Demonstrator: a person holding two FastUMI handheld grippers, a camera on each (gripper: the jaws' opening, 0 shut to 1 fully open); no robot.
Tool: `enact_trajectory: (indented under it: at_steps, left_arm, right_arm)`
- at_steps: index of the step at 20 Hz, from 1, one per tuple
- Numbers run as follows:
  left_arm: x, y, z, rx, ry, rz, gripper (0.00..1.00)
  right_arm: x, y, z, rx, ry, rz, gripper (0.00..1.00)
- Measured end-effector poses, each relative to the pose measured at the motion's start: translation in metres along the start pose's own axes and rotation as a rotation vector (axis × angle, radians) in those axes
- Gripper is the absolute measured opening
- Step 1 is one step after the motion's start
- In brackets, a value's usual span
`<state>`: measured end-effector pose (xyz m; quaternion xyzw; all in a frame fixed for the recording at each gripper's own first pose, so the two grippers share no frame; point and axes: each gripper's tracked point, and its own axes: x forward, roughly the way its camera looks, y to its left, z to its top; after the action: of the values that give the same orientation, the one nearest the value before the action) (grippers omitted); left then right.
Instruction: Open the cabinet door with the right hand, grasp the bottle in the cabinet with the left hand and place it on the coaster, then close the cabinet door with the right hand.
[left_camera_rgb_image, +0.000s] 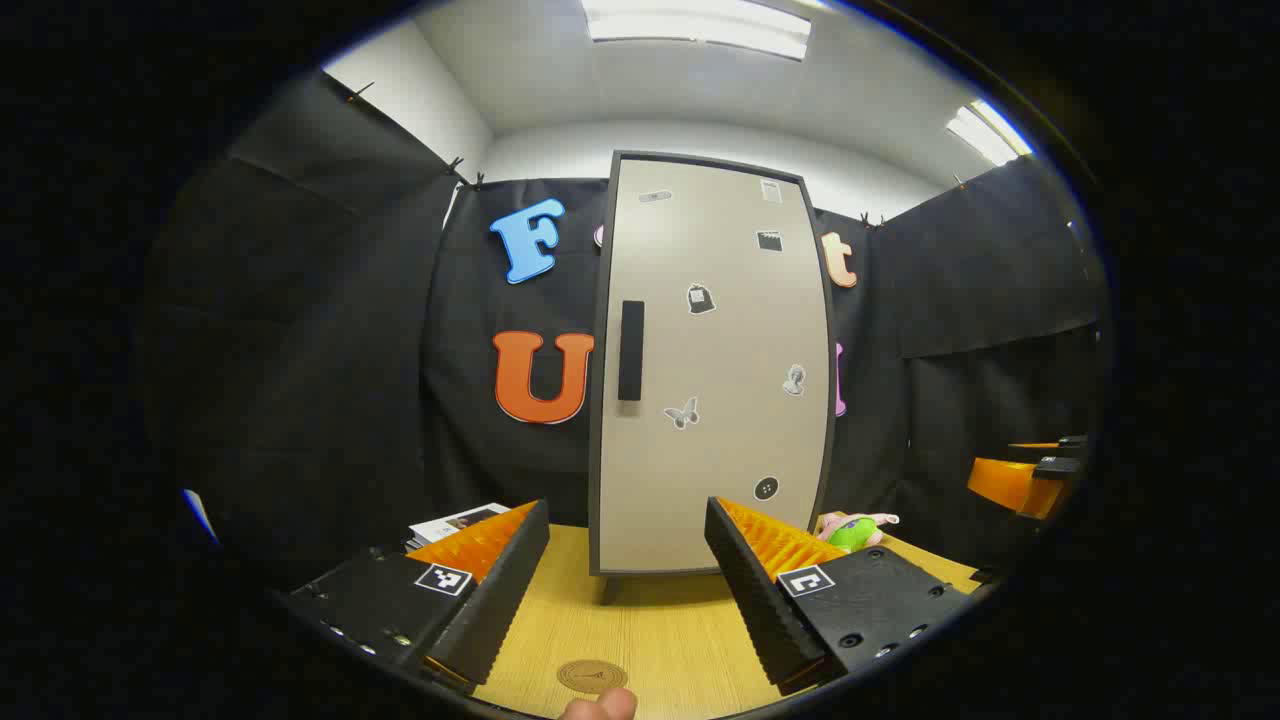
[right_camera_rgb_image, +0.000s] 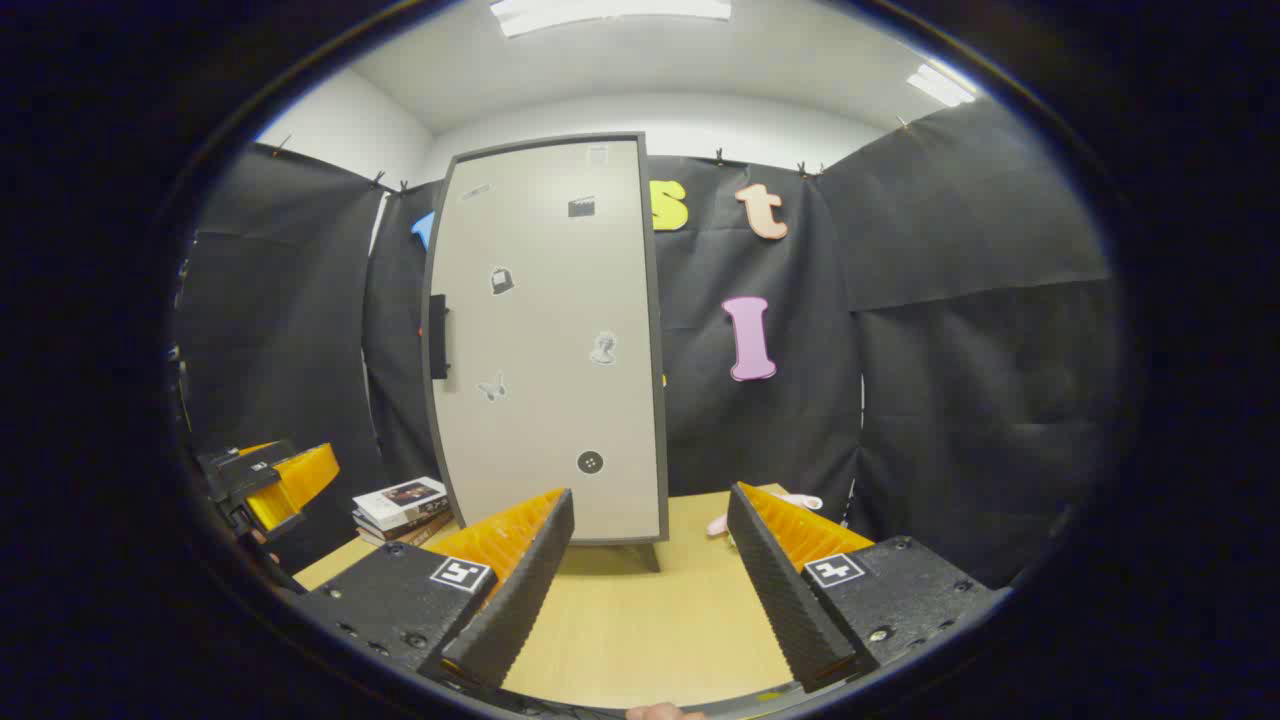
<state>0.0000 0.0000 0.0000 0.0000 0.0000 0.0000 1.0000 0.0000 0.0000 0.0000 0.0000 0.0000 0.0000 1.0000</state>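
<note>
Cabinet door (left_camera_rgb_image: 715, 370): shut, standing upright on the wooden table (left_camera_rgb_image: 650, 620), straight ahead of your left gripper and well beyond its tips.
Handle (left_camera_rgb_image: 631, 350): a dark vertical bar on the door's left edge, high above your fingers and touched by neither gripper.
Left gripper (left_camera_rgb_image: 627, 590): your fingers stand wide apart with nothing between them, low over the table.
Coaster (left_camera_rgb_image: 591, 676): a round disc flat on the table, between your left fingers and close to you.
Right gripper (right_camera_rgb_image: 650, 585): fingers spread apart and empty; in its view the door (right_camera_rgb_image: 550, 340) stands ahead and to the left, its handle (right_camera_rgb_image: 438, 335) at the far left edge.
Bottle: behind the closed door, so you cannot see it.
Books (right_camera_rgb_image: 402, 505): a small stack left of the cabinet.
Toy (left_camera_rgb_image: 855, 530): a pink and green thing lying to the cabinet's right.
</note>
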Motion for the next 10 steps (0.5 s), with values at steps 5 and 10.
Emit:
enact_trajectory:
  at_steps: [5,10]
  left_arm:
    - [0.0021,0.0032,0.0027,-0.004,-0.014,0.009,0.95]
    - [0.002,0.0032,0.0058,-0.006,-0.02,0.002,0.95]
  right_arm:
    - [0.0036,0.004,-0.003,0.023,0.006,0.01,0.94]
    - [0.0023,0.0019,-0.0016,0.035,-0.001,0.004,0.94]
